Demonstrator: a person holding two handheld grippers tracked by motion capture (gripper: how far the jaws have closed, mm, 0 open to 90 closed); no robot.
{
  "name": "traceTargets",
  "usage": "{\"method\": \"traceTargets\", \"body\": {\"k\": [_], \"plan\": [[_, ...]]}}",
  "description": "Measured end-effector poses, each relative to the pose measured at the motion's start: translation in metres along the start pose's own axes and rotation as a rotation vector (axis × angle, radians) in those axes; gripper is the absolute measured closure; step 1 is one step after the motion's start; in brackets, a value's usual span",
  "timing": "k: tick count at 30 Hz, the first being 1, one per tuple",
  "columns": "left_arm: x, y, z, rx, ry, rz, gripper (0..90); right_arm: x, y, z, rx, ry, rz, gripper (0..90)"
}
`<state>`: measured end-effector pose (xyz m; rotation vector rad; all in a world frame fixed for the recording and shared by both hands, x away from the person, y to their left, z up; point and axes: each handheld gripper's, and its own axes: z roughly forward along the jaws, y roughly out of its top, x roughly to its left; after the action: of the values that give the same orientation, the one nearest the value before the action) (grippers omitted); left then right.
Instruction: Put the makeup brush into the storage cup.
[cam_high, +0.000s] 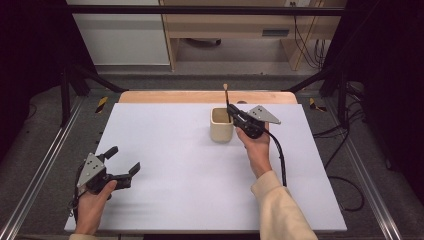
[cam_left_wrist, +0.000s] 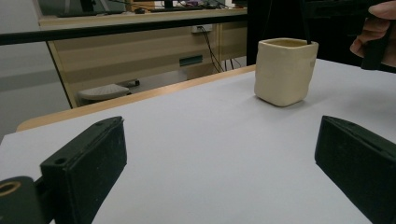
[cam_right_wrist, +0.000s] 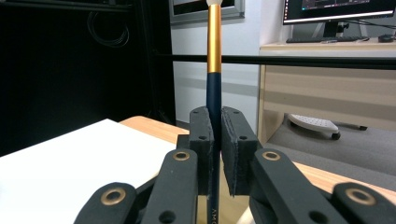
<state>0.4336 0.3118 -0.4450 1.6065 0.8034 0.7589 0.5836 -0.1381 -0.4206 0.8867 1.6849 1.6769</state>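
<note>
From above, my left gripper (cam_high: 122, 161) sits at the lower left of the frame, its jaws spread wide with nothing between them, low over the white mat (cam_high: 175, 165). My right gripper (cam_high: 231, 108) is just above centre, jaws clamped on a brush (cam_high: 226, 95) that stands upright with its lower end inside the cream cup (cam_high: 221, 131). The cup stands on the mat near its far edge, touching nothing else that I can see, and my right hand (cam_high: 256, 147) reaches up to it from the lower right in a pale sleeve (cam_high: 280, 207).

Along my left gripper (cam_left_wrist: 219, 154), the two black jaws rise at the lower left and lower right corners, far apart, bare mat (cam_left_wrist: 210, 140) between them. The cup (cam_left_wrist: 284, 71) stands in the upper right of the frame, a thin dark shaft dropping into its mouth, and fingers (cam_left_wrist: 371, 32) of my other hand show at the right edge.

Along my right gripper (cam_right_wrist: 217, 135), the jaws are pressed together on the brush (cam_right_wrist: 214, 56) at the middle of the frame. Its handle runs straight up between them: dark blue just above the pads (cam_right_wrist: 236, 149), gold higher, a pale tip at the top edge. The mat (cam_right_wrist: 70, 158) lies at the lower left.
</note>
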Motion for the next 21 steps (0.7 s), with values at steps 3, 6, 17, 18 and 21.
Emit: {"method": "traceTargets", "body": {"k": [3,6,17,18,21], "plan": [[0.000,0.000,-0.001,-0.001,0.001,-0.001,1.6,0.000,-0.001,-0.003,0.022,0.016,0.006,70.8],[0.001,0.000,-0.001,-0.002,0.004,-0.001,1.6,0.005,0.003,-0.010,0.068,0.029,-0.005,55.5],[0.000,0.001,-0.001,0.000,0.007,0.002,1.6,0.012,0.004,-0.043,0.151,0.027,-0.056,20.4],[0.000,0.001,-0.001,-0.001,0.007,0.001,1.6,0.012,0.004,-0.044,0.149,0.016,-0.055,20.2],[0.001,0.001,-0.002,-0.005,0.007,0.000,1.6,0.012,0.006,-0.047,0.143,0.011,-0.059,19.2]]}}
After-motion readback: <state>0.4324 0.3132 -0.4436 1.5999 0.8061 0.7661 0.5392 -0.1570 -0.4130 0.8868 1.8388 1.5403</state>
